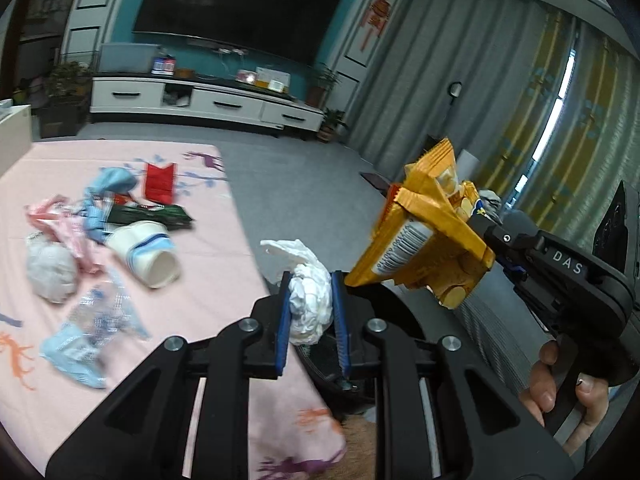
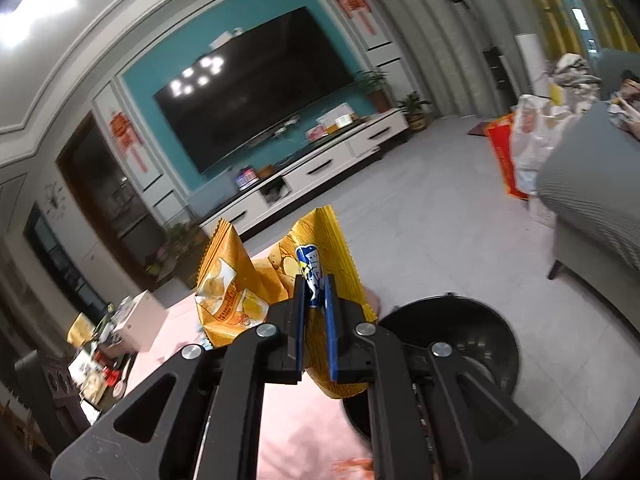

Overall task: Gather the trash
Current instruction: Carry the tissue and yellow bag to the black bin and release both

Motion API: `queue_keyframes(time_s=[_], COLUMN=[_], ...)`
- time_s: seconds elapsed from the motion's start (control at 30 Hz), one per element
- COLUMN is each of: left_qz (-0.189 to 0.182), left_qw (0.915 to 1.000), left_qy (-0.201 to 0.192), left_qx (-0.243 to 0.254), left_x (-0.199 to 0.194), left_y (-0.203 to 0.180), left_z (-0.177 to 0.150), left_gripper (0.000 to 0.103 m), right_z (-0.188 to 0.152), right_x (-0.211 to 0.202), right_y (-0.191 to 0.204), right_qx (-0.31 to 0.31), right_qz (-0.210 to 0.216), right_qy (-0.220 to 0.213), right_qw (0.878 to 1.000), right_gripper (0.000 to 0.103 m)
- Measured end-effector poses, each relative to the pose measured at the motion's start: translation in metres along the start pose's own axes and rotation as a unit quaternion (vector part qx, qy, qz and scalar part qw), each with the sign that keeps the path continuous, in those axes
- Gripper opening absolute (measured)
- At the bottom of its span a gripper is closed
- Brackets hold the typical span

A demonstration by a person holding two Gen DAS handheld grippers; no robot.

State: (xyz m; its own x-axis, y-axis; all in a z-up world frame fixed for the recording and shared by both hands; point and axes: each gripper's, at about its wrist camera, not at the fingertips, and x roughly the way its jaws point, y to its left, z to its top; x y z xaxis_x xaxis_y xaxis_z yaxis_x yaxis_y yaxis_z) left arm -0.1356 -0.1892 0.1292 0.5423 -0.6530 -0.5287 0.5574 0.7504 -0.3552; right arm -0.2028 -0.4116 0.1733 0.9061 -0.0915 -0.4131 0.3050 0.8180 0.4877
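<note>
Left gripper (image 1: pixel 308 312) has its jaws clenched on a crumpled white tissue wad (image 1: pixel 310 300) right at the tabletop (image 1: pixel 208 280) edge, above a black bin (image 2: pixel 472 344) on the floor at 5 o'clock. Right gripper (image 2: pixel 312 308) is clamped on a yellow chip bag (image 1: pixel 424 236), held up off the tabletop at 3 o'clock in the left view. Farther out around 9–10 o'clock the rest of the trash sits on the pink cloth: a tipped paper cup (image 1: pixel 144 252), a dark green wrapper (image 1: pixel 152 214), a red packet (image 1: pixel 160 182).
</note>
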Motion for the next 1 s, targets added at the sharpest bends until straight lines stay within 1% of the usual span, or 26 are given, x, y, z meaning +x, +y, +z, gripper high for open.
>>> queue_keyframes(time_s=[0.13, 0.3, 0.43, 0.67, 0.77, 1.0], left_qz=[-0.019, -0.025, -0.027, -0.031, -0.032, -0.034], left_qw=[0.9996, 0.9989, 0.9979, 0.995, 0.9927, 0.9863], left_qy=[0.018, 0.037, 0.056, 0.095, 0.116, 0.161], left_qx=[0.006, 0.014, 0.018, 0.012, 0.011, 0.013], left_x=[0.022, 0.042, 0.061, 0.097, 0.113, 0.147], left_y=[-0.02, -0.037, -0.047, -0.055, -0.057, -0.059], left_z=[-0.003, -0.009, -0.016, -0.026, -0.031, -0.046], left_gripper=[0.02, 0.02, 0.02, 0.02, 0.02, 0.02], right_z=[0.002, 0.001, 0.0, -0.005, -0.008, -0.017], right_x=[-0.003, 0.0, 0.008, 0.031, 0.042, 0.067], right_y=[-0.023, -0.045, -0.061, -0.086, -0.094, -0.111], right_qx=[0.02, 0.033, 0.039, 0.059, 0.062, 0.069], right_qz=[-0.017, -0.044, -0.074, -0.108, -0.142, -0.178], right_qy=[-0.002, 0.004, 0.015, 0.051, 0.065, 0.107], right_qw=[1.0, 0.998, 0.996, 0.991, 0.986, 0.976], right_gripper=[0.01, 0.01, 0.011, 0.011, 0.011, 0.011])
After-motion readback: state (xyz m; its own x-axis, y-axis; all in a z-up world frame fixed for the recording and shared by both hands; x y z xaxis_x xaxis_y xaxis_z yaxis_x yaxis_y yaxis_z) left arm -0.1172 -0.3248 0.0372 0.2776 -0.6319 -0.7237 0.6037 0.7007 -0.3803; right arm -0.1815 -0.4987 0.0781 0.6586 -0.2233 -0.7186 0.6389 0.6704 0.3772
